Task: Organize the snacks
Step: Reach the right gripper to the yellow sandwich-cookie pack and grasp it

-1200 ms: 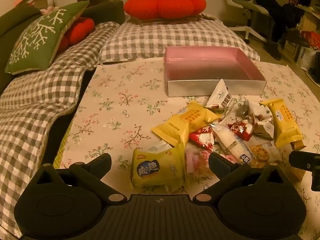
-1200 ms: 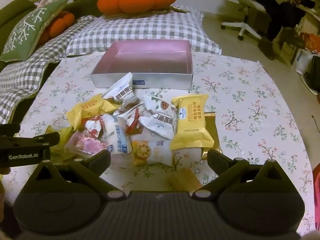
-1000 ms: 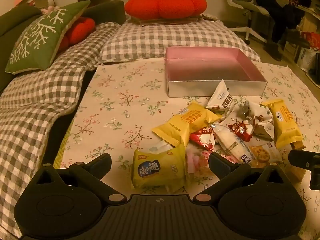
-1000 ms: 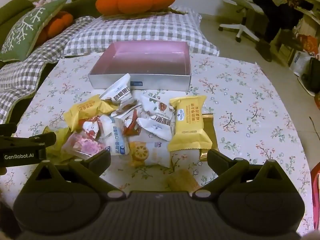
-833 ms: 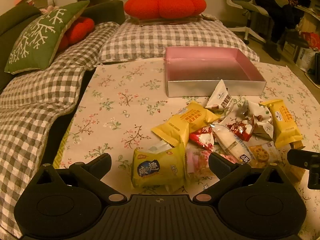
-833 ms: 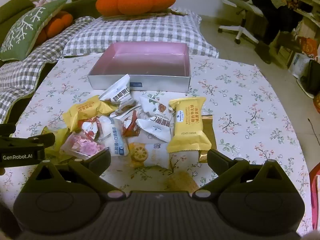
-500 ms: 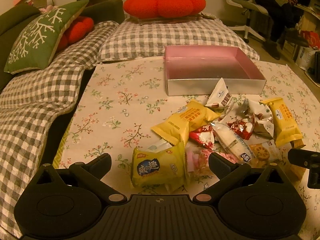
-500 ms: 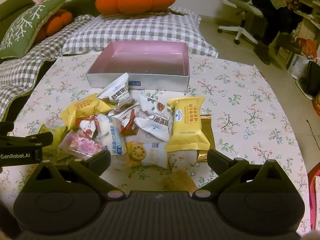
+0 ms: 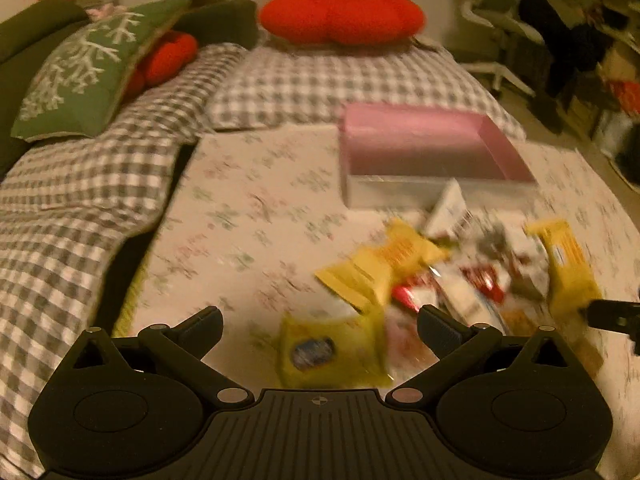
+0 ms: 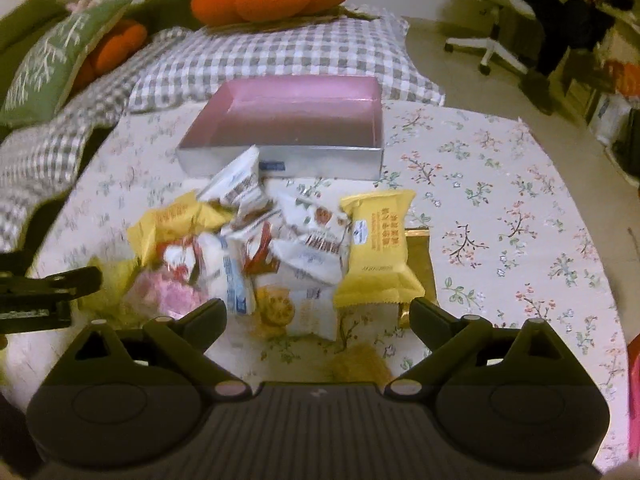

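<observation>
A pile of wrapped snacks (image 10: 280, 252) lies on the floral tablecloth (image 10: 500, 208), in front of an empty pink box with silver walls (image 10: 296, 120). The box also shows in the left wrist view (image 9: 424, 148). My left gripper (image 9: 318, 328) is open just above a yellow packet with a blue label (image 9: 328, 350). My right gripper (image 10: 318, 316) is open over the near edge of the pile, by a packet with an orange slice print (image 10: 296, 312) and a tall yellow packet (image 10: 378, 248). Each gripper shows at the other view's edge.
A checked cushion (image 9: 352, 80) with a red pumpkin pillow (image 9: 340, 14) lies behind the box. A green snowflake pillow (image 9: 88, 68) and checked bedding are at the left. An office chair (image 10: 492, 12) stands at the back right. A gold flat packet (image 10: 418, 264) lies under the tall yellow one.
Both grippers have moved forward and down toward the snack pile, which now looks larger. The left view is blurred by motion. Both stay open and nothing is held.
</observation>
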Action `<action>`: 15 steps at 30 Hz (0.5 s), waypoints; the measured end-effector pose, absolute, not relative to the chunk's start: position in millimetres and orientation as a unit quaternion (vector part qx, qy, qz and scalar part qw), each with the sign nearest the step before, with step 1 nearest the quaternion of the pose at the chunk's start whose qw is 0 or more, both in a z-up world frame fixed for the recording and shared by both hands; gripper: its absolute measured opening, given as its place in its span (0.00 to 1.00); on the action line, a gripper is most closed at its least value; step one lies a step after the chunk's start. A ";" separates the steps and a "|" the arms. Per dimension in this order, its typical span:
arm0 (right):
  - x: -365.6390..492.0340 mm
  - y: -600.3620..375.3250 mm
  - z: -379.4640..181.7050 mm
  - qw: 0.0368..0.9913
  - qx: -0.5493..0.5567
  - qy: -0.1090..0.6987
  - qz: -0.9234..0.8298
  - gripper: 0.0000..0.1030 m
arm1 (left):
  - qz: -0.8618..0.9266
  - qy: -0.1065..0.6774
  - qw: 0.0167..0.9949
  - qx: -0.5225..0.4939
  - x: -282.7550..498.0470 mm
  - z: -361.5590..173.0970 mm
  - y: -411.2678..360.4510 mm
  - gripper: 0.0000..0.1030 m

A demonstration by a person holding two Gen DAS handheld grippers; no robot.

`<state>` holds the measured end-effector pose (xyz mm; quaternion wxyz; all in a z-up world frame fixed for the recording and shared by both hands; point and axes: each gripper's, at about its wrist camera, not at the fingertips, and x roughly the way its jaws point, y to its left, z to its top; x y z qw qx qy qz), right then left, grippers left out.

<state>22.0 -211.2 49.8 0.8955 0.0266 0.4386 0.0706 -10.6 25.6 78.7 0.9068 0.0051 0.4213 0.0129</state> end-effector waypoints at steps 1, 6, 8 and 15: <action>23.3 -214.3 52.4 0.900 0.030 0.429 0.068 0.95 | 0.012 0.423 0.906 -0.004 -8.2 81.8 31.1 1.00; 32.2 -230.1 62.2 0.903 0.049 0.423 0.048 0.95 | 0.004 0.439 0.897 -0.042 3.2 86.5 50.9 1.00; 35.5 -235.8 64.9 0.903 0.068 0.422 0.050 0.95 | 0.001 0.444 0.895 -0.044 5.9 86.0 52.5 1.00; 57.2 -256.7 67.6 0.902 0.106 0.418 0.038 0.96 | -0.041 0.475 0.878 -0.041 9.2 67.7 50.4 1.00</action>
